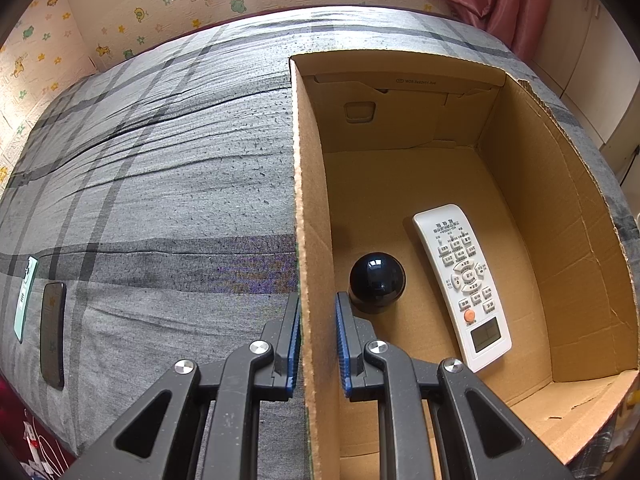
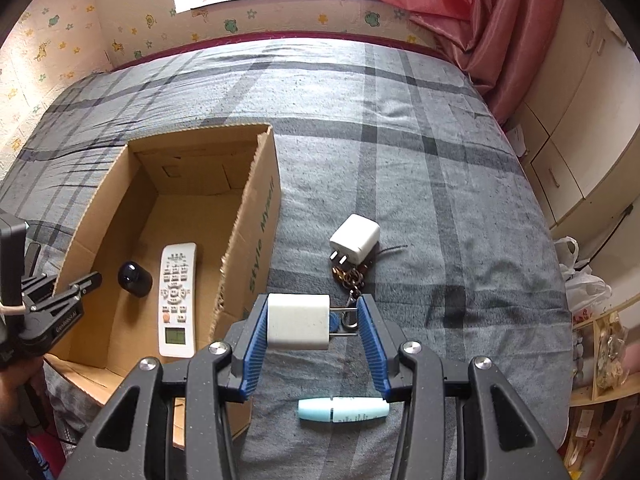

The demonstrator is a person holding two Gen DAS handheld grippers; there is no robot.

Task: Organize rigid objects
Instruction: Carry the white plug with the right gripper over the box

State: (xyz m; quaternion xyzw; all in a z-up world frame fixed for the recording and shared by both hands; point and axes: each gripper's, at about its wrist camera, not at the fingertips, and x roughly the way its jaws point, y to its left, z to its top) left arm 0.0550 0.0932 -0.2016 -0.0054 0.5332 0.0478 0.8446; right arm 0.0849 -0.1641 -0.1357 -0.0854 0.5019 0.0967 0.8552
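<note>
White charger (image 2: 298,328) lower centre of right wrist view, lifted off grey plaid bed (image 2: 420,184), prongs pointing right, clamped in right gripper (image 2: 312,320), angled steeply down. Left gripper (image 1: 318,336) bottom centre, narrow, pinching near wall of cardboard box (image 1: 308,264); remote (image 1: 464,284) and black ball (image 1: 377,280) inside.

Bed (image 2: 400,152), grey plaid cover: cardboard box (image 2: 256,216), white charger (image 2: 355,237), keychain (image 2: 350,278), pale-blue tube (image 2: 343,409), two phones (image 1: 53,332) near left edge.

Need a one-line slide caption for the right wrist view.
Right gripper holds a white plug adapter above the plaid bedspread, beside an open cardboard box.
</note>
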